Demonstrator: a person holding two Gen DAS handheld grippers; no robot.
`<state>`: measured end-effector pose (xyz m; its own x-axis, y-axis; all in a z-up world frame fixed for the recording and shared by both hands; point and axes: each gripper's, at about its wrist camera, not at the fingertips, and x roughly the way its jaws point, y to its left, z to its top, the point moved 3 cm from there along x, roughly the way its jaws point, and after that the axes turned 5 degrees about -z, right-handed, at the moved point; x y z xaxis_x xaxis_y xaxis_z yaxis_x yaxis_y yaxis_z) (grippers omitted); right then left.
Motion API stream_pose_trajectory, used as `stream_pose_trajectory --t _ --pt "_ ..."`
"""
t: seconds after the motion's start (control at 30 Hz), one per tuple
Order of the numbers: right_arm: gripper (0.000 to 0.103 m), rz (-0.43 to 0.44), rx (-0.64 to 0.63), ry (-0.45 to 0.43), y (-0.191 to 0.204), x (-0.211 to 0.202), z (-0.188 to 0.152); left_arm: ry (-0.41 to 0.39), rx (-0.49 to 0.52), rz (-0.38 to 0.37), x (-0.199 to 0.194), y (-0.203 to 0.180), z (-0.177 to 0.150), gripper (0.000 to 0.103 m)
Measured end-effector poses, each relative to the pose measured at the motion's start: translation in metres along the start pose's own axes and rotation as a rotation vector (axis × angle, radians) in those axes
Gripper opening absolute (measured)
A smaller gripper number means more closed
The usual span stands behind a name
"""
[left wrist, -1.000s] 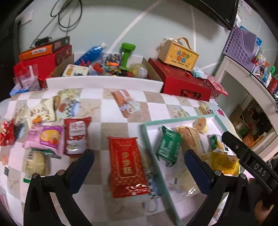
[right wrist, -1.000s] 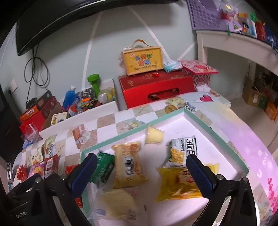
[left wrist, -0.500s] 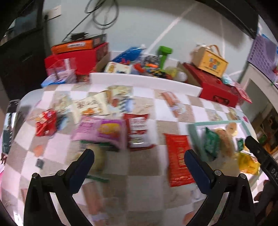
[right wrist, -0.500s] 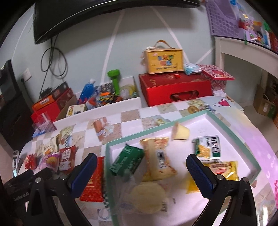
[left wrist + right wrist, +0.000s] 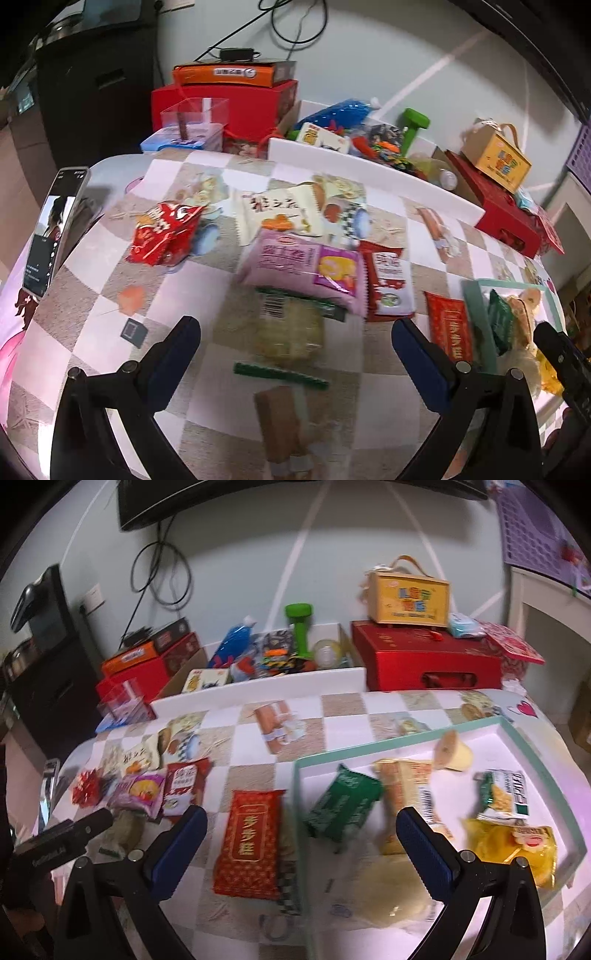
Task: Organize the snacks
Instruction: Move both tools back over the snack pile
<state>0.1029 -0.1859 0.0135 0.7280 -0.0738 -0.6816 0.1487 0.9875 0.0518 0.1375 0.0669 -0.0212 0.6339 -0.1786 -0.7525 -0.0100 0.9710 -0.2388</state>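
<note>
Loose snacks lie on the checked tablecloth: a pale green-edged packet (image 5: 290,330) just ahead of my open left gripper (image 5: 295,354), a pink packet (image 5: 299,266), a red-and-white packet (image 5: 388,280), a crumpled red bag (image 5: 162,232) and a cream packet (image 5: 277,218). A long red packet (image 5: 249,840) lies beside the teal-rimmed white tray (image 5: 295,805). Inside the tray are a green packet (image 5: 343,806), a yellow bag (image 5: 513,845) and several other snacks. My right gripper (image 5: 301,843) is open and empty over the tray's left rim.
A phone (image 5: 50,236) lies at the table's left edge. Behind the table stand red boxes (image 5: 428,661), a yellow carry box (image 5: 408,598), a green dumbbell (image 5: 301,627) and a carton of odds and ends (image 5: 351,136). A white shelf (image 5: 546,602) is at right.
My left gripper has swung left from the long red packet and tray to the loose snacks at the table's left. My right gripper has shifted left toward the tray's left rim.
</note>
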Motion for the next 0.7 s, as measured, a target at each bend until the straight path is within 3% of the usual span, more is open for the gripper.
stream_pose_trajectory --t 0.3,0.47,0.57,0.7 --pt "0.103 0.081 -0.052 0.084 0.034 0.02 -0.012 -0.035 -0.027 0.032 0.008 0.015 -0.001 0.103" --pt "0.103 0.106 -0.064 0.133 0.046 0.037 -0.022 0.007 -0.021 0.024 0.025 0.017 -0.006 0.103" --pt "0.094 0.102 -0.07 0.154 0.049 0.045 -0.026 0.041 -0.053 -0.029 0.034 0.018 -0.008 0.103" --pt "0.086 0.081 -0.086 0.159 0.051 0.049 -0.026 0.066 -0.063 -0.016 0.044 0.02 -0.012 0.103"
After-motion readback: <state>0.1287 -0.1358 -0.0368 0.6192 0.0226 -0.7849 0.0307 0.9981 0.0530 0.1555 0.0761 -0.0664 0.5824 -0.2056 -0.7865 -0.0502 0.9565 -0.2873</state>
